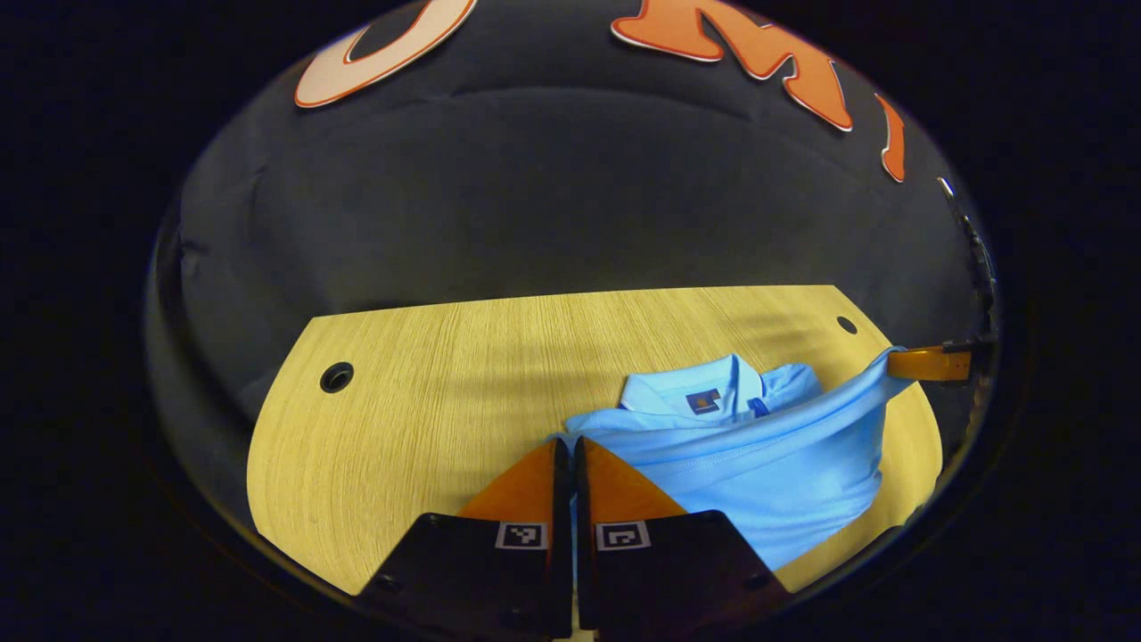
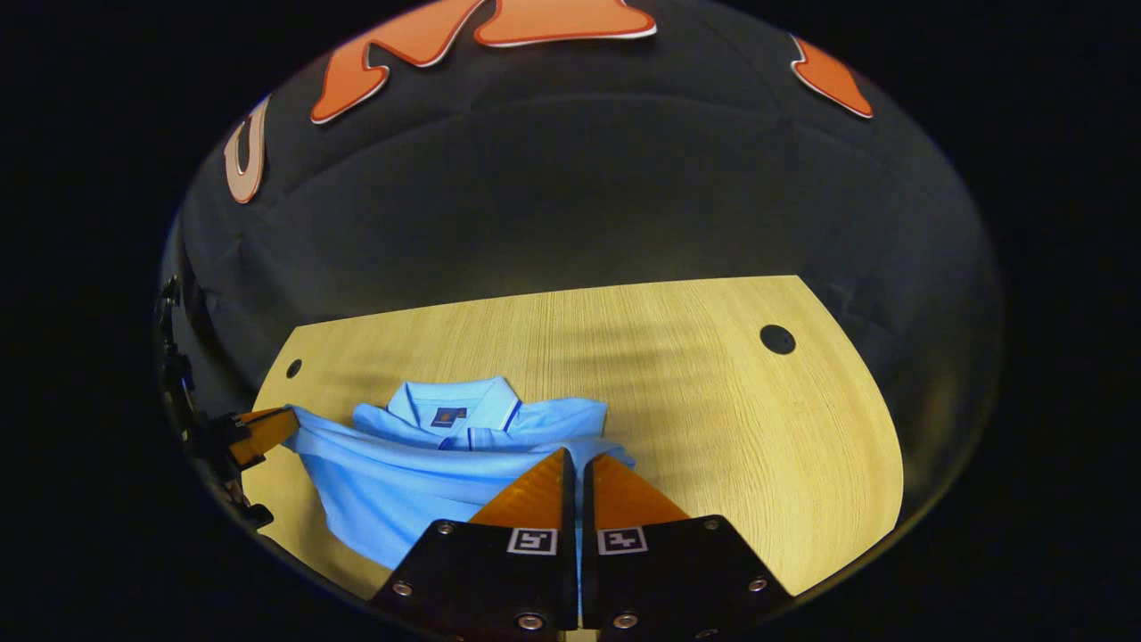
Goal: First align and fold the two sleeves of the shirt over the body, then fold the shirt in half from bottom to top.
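Left gripper (image 1: 569, 446), lower centre of the left gripper view: fingers pressed together on a corner of the shirt's hem, fabric pinched between them. Right gripper (image 2: 575, 459), lower centre of the right gripper view: fingers likewise closed on the opposite hem corner. Shirt (image 1: 767, 464), light blue polo, lower right of the left gripper view: hem edge lifted off the table and stretched as a taut band between the two grippers, the lower body hanging beneath it; in the right gripper view the shirt (image 2: 401, 481) sits lower left. Collar (image 1: 713, 388) with small dark label, just beyond the raised hem, lying flat on the table; sleeves appear folded in over the body. Right gripper also seen at the right edge of the left gripper view (image 1: 923, 364), clamped on the far hem corner; left gripper seen at the left edge of the right gripper view (image 2: 267, 426), same hold. Table (image 1: 463, 374), pale wood grain, with round dark holes (image 1: 336, 377) near its far corners. Booth wall (image 1: 535, 178), dark cloth, farthest back, upper half of both views
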The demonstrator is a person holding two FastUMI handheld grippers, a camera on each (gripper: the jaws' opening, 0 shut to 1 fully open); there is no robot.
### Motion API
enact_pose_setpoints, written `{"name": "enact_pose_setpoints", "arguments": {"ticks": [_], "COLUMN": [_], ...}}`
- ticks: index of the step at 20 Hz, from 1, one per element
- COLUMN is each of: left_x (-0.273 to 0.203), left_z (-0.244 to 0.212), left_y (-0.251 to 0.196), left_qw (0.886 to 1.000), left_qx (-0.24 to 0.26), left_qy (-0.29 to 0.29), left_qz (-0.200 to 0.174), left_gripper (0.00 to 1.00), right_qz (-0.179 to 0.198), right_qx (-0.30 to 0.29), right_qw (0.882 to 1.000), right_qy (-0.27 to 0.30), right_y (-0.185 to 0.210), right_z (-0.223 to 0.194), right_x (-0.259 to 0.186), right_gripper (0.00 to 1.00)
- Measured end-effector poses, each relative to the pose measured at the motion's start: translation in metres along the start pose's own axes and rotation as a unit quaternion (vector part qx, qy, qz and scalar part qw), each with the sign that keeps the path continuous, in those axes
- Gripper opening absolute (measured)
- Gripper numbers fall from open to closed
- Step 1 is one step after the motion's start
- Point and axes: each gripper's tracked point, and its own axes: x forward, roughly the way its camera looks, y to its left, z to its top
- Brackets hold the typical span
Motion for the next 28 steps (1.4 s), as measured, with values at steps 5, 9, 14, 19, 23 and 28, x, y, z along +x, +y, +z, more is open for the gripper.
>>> {"name": "enact_pose_setpoints", "arguments": {"ticks": [5,9,14,19,23,28], "left_x": [0.029,0.021,-0.012,-0.060,-0.109,-0.159], "left_z": [0.017,0.029,0.038,0.047,0.058,0.054], "left_y": [0.009,0.012,0.008,-0.003,-0.010,-0.019], "left_qw": [0.999,0.999,0.999,0.998,0.995,0.988], "left_qx": [0.015,0.023,0.003,-0.011,0.009,0.033], "left_qy": [-0.003,-0.021,-0.032,-0.054,-0.099,-0.142], "left_qz": [0.030,0.036,0.020,-0.007,-0.029,-0.047], "left_gripper": [0.09,0.32,0.85,1.00,1.00,1.00], "right_qz": [0.011,0.024,0.011,0.001,0.013,-0.022], "right_qx": [0.013,0.039,-0.002,-0.025,-0.019,-0.044], "right_qw": [1.000,0.998,1.000,0.997,0.995,0.984], "right_qy": [0.012,0.034,-0.020,-0.070,-0.093,-0.169], "right_y": [0.001,0.002,0.006,0.023,0.044,0.047], "right_z": [0.009,0.007,0.025,0.034,0.023,0.019], "right_x": [0.039,0.037,0.010,-0.044,-0.090,-0.159], "right_gripper": [0.03,0.21,0.77,0.97,0.98,0.98]}}
